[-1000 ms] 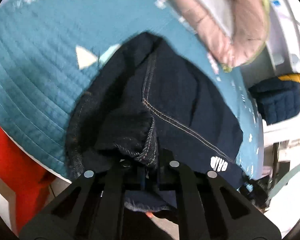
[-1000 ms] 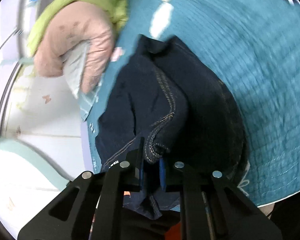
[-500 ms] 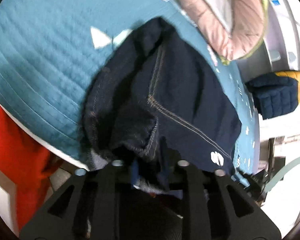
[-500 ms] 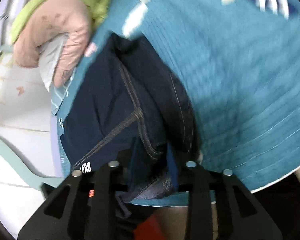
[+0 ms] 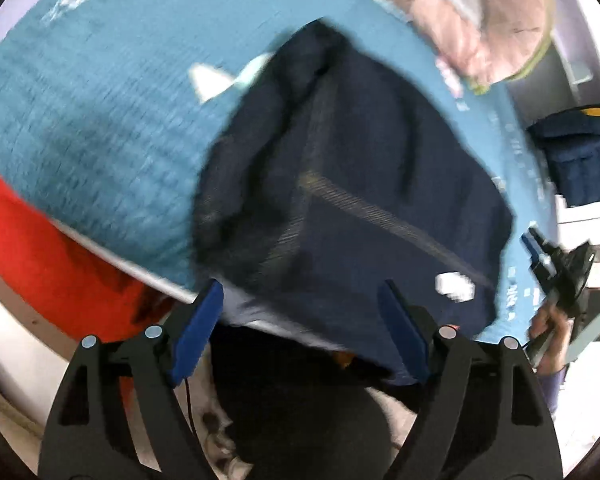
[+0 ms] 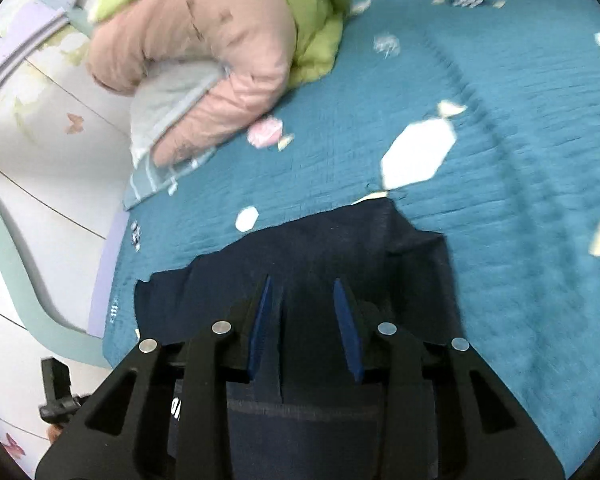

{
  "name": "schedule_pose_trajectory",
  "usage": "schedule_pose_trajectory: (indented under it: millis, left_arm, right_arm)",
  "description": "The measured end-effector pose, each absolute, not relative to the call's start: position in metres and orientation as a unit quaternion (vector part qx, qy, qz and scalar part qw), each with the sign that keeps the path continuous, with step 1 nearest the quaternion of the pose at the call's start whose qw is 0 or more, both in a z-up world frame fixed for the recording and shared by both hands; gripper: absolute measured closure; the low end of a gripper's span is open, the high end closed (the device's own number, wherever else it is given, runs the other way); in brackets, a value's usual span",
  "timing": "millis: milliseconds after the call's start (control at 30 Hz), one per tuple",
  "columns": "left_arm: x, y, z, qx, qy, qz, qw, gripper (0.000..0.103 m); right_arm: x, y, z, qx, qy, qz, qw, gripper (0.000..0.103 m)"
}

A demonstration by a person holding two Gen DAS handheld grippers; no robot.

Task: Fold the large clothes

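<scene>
Left wrist view, left to right. Something orange-red [image 5: 56, 264] is showing below the bed edge at far left; what it is cannot be told. The teal quilt [image 5: 92, 128] is covering the bed, with pale printed shapes scattered on it. The dark navy jeans [image 5: 360, 184] are lying bunched on the quilt at the bed's near edge, tan seam stitching crossing the cloth, a small white label near the right hem. The left tongs [image 5: 300, 304] are hovering over the near edge of the jeans, jaws having just been opening and now standing wide; the blue pads [image 5: 198, 332] are pressing on nothing. The picture is smeared, so fine folds are not readable. Further right, a pink and green duvet [image 5: 496, 20] is lying bundled at the top, and a dark padded item [image 5: 576, 156] is sitting beyond the bed. At far right the right tongs [image 5: 540, 256] are showing small, with the person's hand [image 5: 548, 320] below them.

Right wrist view, left to right. The duvet [image 6: 204, 64] is resting at upper left on the quilt [image 6: 520, 160]. The jeans [image 6: 320, 256] are lying flat just under the right tongs [image 6: 302, 300], whose jaws are standing partly apart with empty space between the pads, gripping nothing.
</scene>
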State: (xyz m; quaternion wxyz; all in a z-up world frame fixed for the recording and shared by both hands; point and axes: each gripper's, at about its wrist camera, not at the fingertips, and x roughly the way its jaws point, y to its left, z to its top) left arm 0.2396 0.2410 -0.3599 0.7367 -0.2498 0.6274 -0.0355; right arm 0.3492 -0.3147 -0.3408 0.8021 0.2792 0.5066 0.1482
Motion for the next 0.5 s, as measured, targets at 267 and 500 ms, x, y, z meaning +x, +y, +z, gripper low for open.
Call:
schedule_pose_trajectory:
  millis: [267, 500]
  left_arm:
    - [0.221, 0.297, -0.356, -0.300, 0.600, 0.001, 0.742, 0.023]
    - [0.250, 0.280, -0.305, -0.296, 0.522, -0.025, 0.800, 0.022]
  right_arm:
    - [0.382, -0.360, -0.384, 0.369, 0.503, 0.133, 0.770, 0.095]
    - [0.347, -0.399, -0.385, 0.465, 0.470, 0.099, 0.743, 0.050]
